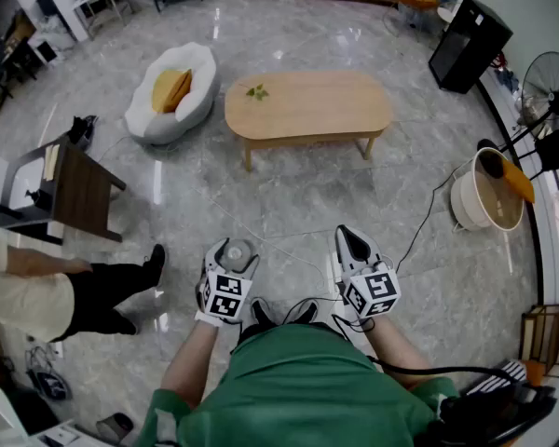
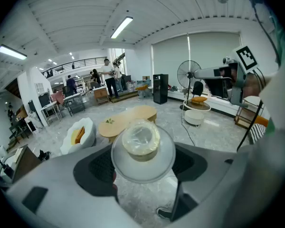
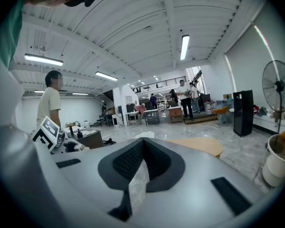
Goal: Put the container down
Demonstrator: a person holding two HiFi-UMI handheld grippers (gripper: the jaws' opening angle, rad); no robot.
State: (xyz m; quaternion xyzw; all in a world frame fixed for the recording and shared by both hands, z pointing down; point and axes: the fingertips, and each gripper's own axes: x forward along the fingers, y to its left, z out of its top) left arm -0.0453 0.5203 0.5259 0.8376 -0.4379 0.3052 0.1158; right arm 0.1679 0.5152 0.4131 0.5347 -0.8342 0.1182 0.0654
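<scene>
Left tongs (image 2: 143, 166) clamped wide on clear round container (image 2: 141, 144), held above the floor, well short of oval wooden counter (image 1: 307, 105). Right tongs (image 3: 141, 144) closed, empty.

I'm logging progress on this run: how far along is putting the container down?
Done: the container is picked up, gripped between the left gripper's jaws. In hand: it hangs in the air above the floor, resting on no surface; the right gripper is shut and empty. Left: reaching a surface, perhaps the wooden table ahead, setting it down and opening the jaws.
</scene>
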